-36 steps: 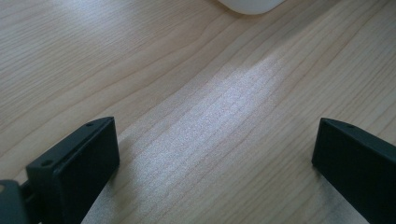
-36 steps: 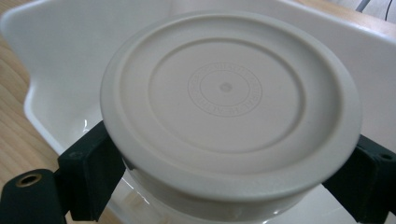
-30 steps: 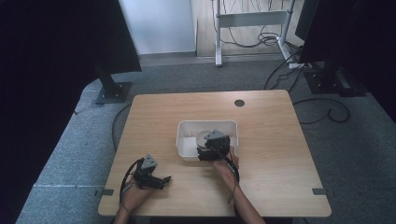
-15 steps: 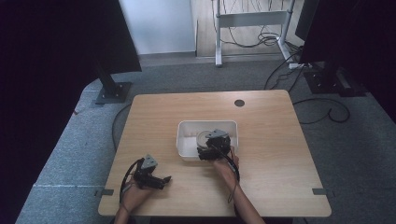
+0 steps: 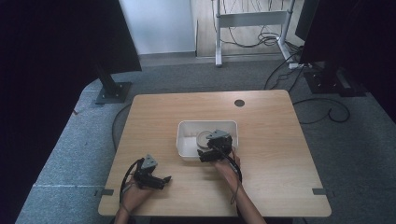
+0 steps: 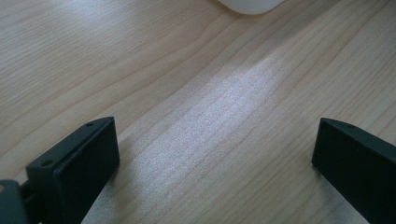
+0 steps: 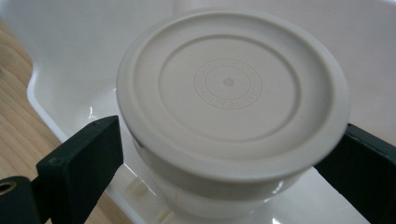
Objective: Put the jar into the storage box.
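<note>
- Black jaws of the right gripper point(image 7: 229, 154) stand either side of a cream round container point(image 7: 231, 107), just under its lid rim; they look closed onto it, a pinch below the lip so the lid's overhang stops it slipping down.
- That container sits inside the white tub point(image 7: 70, 42), near the tub's left wall in the right gripper view; whether its base rests on the tub floor or hangs just clear of it, I cannot tell.
- From the high view, the right gripper point(image 5: 212, 151) reaches in over the near edge of the white tub point(image 5: 187, 149), with the round container point(image 5: 204, 137) partly tucked beneath it, and the person's hand comes in from behind.
- My read: this is either a lift out or a set-down, and the straight-on hold keeps the container level either way.
- Over to the left gripper point(image 6: 210, 158): jaws spread wide, nothing between them, only bare wood grain of the counter point(image 6: 196, 93).
- High view puts the left gripper point(image 5: 156, 179) low over the counter point(image 5: 261, 116) near its front left corner, well apart from the tub; it looks parked there, out of the working hand's way.
- One corner of the tub peeks in at the top of the left gripper view, so it is aimed that way.
</note>
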Demonstrator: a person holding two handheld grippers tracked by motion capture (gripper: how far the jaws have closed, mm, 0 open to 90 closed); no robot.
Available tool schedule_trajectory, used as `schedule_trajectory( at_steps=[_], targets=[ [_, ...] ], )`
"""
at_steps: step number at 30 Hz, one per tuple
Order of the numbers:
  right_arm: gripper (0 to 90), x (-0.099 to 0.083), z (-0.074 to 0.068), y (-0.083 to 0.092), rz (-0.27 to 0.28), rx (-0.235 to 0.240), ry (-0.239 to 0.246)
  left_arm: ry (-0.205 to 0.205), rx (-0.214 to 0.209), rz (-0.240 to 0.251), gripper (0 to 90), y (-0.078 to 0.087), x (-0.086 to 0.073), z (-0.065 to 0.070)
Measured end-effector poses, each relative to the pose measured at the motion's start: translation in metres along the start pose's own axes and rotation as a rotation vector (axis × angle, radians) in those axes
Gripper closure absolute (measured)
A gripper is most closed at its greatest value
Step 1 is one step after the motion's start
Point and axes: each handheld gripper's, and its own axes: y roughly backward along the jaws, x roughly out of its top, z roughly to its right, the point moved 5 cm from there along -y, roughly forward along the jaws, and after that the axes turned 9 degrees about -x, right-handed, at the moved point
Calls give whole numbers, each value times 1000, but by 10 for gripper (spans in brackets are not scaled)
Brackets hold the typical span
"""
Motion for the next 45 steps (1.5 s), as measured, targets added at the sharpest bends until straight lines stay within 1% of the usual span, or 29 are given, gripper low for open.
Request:
schedule_trajectory(
  at_steps=[3,6,10,11,15,17,20,26,37,45],
  targets=[
    [24,0,1,4,11,3,3,0,0,0,4,0,0,0],
    [24,1,2,9,17,-1,19,0,0,0,4,0,0,0],
    [24,1,4,15,28,3,28,-1,0,-1,4,0,0,0],
    [24,1,4,16,28,2,24,-1,0,-1,5,0,0,0],
    [26,1,5,21,31,2,38,0,0,0,5,0,0,0],
    [27,0,6,23,34,2,37,0,0,0,5,0,0,0],
    [27,-1,8,26,38,-1,38,1,-1,-1,5,0,0,0],
    [29,-4,9,34,48,12,45,-2,-1,-3,5,0,0,0],
    [29,-10,9,50,66,24,92,0,0,1,5,0,0,0],
    [29,-15,11,60,72,25,103,1,0,1,5,0,0,0]
  ],
)
